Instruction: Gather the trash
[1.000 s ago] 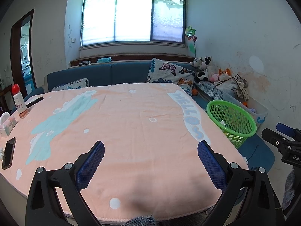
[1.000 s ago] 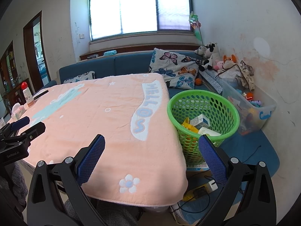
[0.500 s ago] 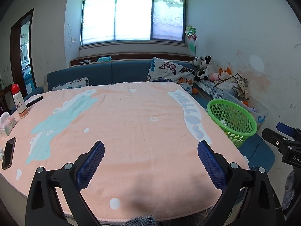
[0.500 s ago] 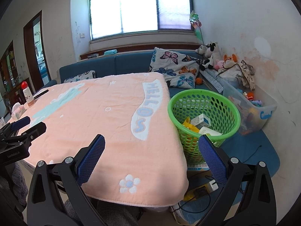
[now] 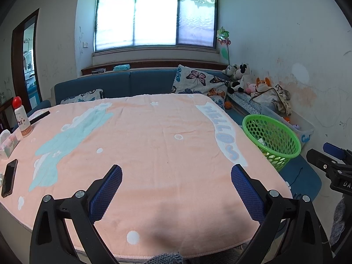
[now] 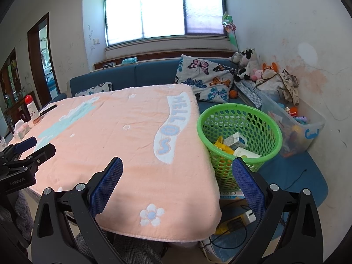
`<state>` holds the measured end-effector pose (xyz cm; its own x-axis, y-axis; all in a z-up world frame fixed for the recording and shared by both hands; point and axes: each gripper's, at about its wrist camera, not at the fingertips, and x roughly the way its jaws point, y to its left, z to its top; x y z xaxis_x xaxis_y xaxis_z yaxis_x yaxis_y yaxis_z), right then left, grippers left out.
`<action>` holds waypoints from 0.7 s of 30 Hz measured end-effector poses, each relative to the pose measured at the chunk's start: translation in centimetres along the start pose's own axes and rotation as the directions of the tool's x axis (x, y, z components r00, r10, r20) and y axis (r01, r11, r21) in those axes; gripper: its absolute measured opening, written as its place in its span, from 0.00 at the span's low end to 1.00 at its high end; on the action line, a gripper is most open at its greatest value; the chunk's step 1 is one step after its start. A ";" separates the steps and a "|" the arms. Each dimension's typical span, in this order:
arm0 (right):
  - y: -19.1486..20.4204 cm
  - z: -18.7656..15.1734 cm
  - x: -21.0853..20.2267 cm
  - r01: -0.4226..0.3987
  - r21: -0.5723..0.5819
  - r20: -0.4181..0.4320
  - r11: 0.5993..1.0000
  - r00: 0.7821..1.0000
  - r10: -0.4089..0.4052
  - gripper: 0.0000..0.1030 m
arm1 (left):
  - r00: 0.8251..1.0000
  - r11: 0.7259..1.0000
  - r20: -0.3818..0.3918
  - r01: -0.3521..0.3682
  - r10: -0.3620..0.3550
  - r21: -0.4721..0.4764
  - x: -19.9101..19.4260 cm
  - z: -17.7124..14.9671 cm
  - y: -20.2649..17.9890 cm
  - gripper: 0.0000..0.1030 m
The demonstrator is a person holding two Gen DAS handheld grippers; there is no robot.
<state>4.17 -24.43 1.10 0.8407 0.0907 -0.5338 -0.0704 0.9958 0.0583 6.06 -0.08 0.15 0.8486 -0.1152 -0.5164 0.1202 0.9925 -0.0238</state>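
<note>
both pairs of tongs are held over the near edge of a counter (image 5: 154, 145) draped in a peach-pink towelling cloth with pale blue shapes and white dots; the left tongs (image 5: 176, 187) stand with their blue-padded fingers wide apart and nothing between them, and the right tongs (image 6: 177, 180) are spread just as wide, also holding nothing. in the right wrist view the left tongs show at the left edge, low over the cloth. the collected trash sits in a round green perforated plastic basket (image 6: 259, 118) on the floor just beside the right edge of the counter: a small white and blue carton (image 6: 236, 139), a yellow piece of packaging (image 6: 222, 146) and a cream-coloured box (image 6: 245, 154) lie in its bottom. the same basket (image 5: 286, 132) shows in the left wrist view, past the cloth's white "hello" band (image 5: 222, 132). along the left side of the counter lie a black smartphone (image 5: 9, 177), a white bottle with a red round cap (image 5: 22, 117) standing upright, a black remote-like bar (image 5: 39, 117) and a tissue pack (image 5: 8, 143). behind the counter runs a dark blue sofa (image 6: 140, 74) with a butterfly-print cushion (image 6: 206, 79), plush toys (image 6: 247, 63) in the corner and a clear plastic storage bin with blue handles (image 6: 308, 132) against the right wall.
</note>
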 end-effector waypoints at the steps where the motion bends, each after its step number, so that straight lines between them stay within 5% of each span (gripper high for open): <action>1: 0.0 -0.1 0.0 -0.001 -0.001 0.000 1.000 1.000 0.001 0.96 | 1.000 1.000 0.001 0.000 0.000 0.000 0.0 0.0 0.0 0.93; 21: 0.1 -0.1 0.1 -0.004 0.000 0.002 1.000 1.000 0.004 0.96 | 1.000 1.000 0.000 0.004 -0.004 0.006 0.0 -0.3 0.0 0.93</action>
<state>4.15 -24.29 0.96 0.8414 0.0950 -0.5320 -0.0741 0.9954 0.0607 5.94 -0.10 -0.14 0.8480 -0.1187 -0.5166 0.1262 0.9918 -0.0207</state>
